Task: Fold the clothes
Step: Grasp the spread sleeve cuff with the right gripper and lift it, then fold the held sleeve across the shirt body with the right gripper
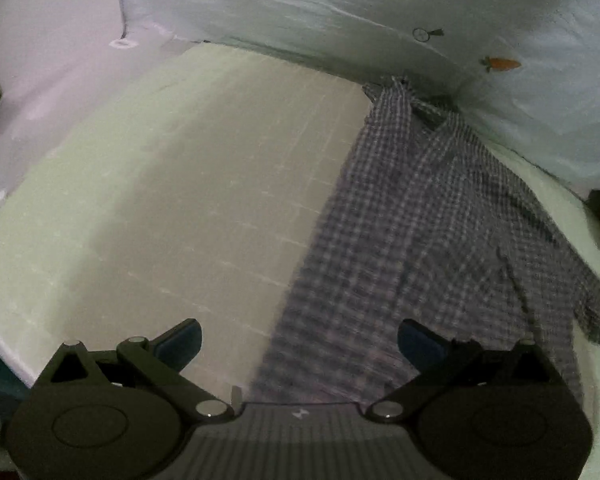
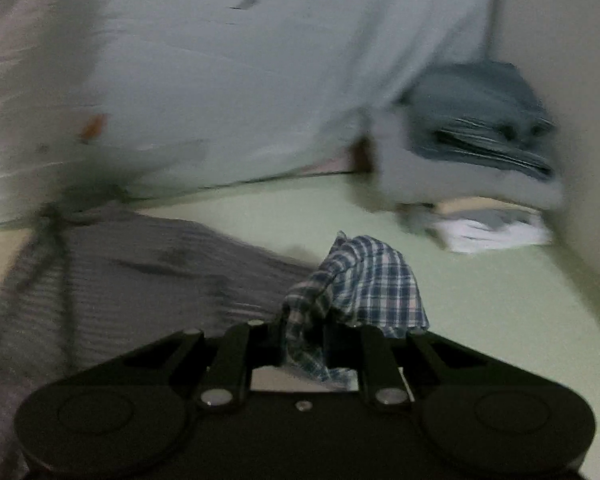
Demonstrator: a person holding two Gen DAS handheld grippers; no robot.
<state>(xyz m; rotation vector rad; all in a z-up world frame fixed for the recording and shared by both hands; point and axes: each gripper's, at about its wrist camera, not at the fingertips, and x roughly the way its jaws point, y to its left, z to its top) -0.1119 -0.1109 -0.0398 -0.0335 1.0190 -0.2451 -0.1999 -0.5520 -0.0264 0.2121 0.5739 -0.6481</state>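
Folding has barely begun: the checked shirt [image 1: 432,220] lies spread across the pale green bed [image 1: 180,184]. The right gripper [image 2: 304,344] pinches a bunched edge; the left gripper [image 1: 300,340] hangs wide open, empty.

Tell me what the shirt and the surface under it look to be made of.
Shirt: thin woven fabric, likely cotton; a matte blue-and-white check that drapes and creases softly. Surface: pale green and matte with faint grid lines, perhaps a mat or sheet; the material stays unclear.
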